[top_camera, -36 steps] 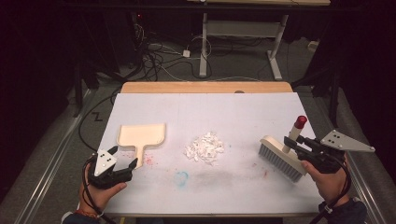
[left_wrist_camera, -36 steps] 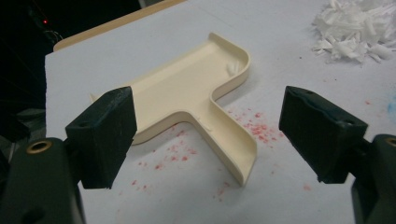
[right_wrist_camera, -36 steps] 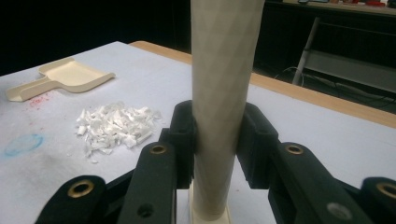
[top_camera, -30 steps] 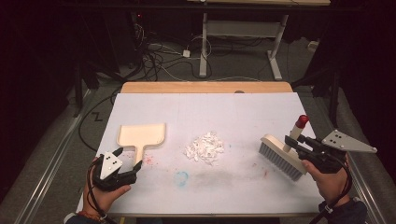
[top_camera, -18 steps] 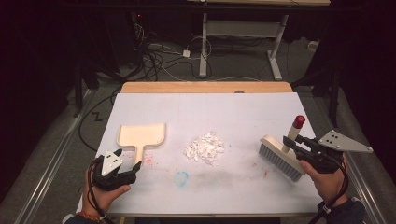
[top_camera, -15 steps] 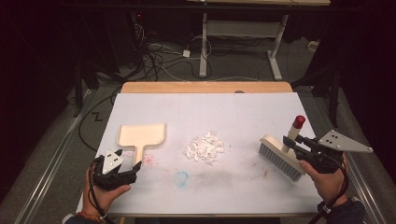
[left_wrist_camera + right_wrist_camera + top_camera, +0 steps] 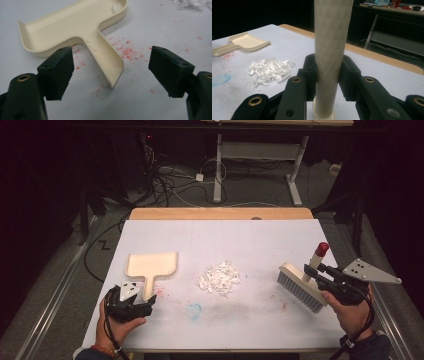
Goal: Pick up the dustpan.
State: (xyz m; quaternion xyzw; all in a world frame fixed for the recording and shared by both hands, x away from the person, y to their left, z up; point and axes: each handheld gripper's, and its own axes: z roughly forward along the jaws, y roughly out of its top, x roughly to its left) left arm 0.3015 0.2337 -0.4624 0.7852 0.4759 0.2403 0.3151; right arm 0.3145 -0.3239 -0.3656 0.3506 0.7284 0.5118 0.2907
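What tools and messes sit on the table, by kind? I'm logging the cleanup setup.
Dustpan: 1
Brush: 1, held in the right gripper
Pile of white scraps: 1
Total: 3

Place: looks like a lab or test room, dim all round.
Floor: a tangle of black and white cables [image 7: 165,180] runs loose across grey flooring behind the table.
Furniture: a white metal-legged adjustable desk frame [image 7: 260,155] stands at the back.
Work surface: a white-covered table with a bare wooden far edge [image 7: 220,213], stained pink and blue.
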